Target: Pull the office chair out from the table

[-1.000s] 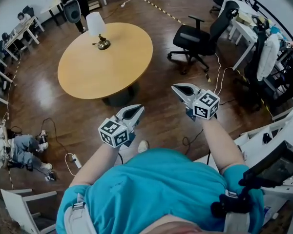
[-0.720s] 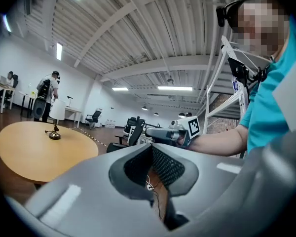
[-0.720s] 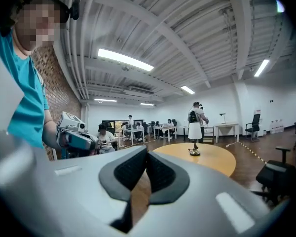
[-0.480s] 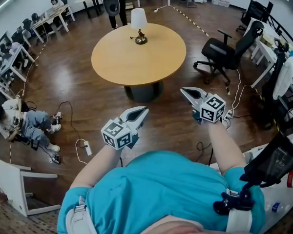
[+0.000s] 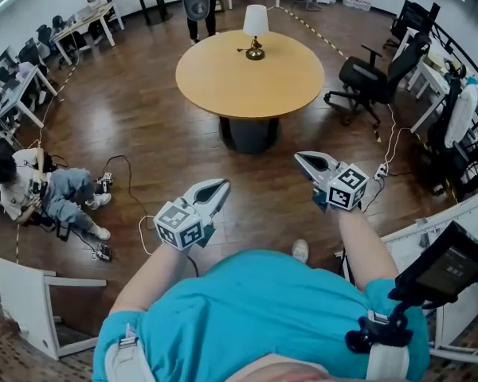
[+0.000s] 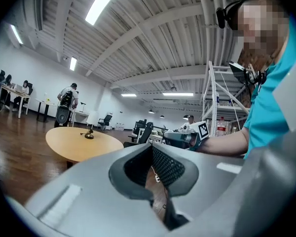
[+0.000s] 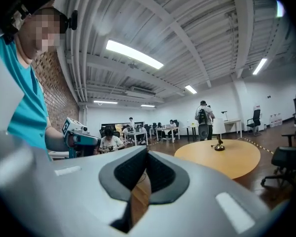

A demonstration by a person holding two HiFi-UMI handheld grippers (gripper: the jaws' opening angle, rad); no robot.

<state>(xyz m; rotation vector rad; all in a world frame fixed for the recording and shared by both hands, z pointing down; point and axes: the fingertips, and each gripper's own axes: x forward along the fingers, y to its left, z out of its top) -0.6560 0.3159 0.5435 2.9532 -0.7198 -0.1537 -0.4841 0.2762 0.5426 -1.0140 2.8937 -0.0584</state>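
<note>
- Head view: the left tool (image 5: 221,185) and the right tool (image 5: 301,157) are held out over a dark, glossy plank floor (image 5: 143,126). Each is a grey tapered beak with a marker cube at its back. Both are clenched on nothing.
- The office chair (image 5: 368,76) is black, with a padded seat, armrests and a star base. It stands to the right of the round bench (image 5: 223,82), well apart from it and far from both tools.
- The bench has a smooth, pale wooden top on a dark central pedestal. A lamp (image 5: 256,24) with a white cone shade and a brass foot stands near its far edge.
- Left gripper view: the dark pads (image 6: 170,167) have a fine mesh texture and meet at their tips, with nothing between them. Beyond them are the oval bench top, the lamp and the black chair (image 6: 145,132) behind it.
- Right gripper view: the pads (image 7: 160,174) are closed tip to tip and empty. The bench (image 7: 222,158) lies ahead, and the chair's seat and base (image 7: 285,163) show at the right edge.
</note>
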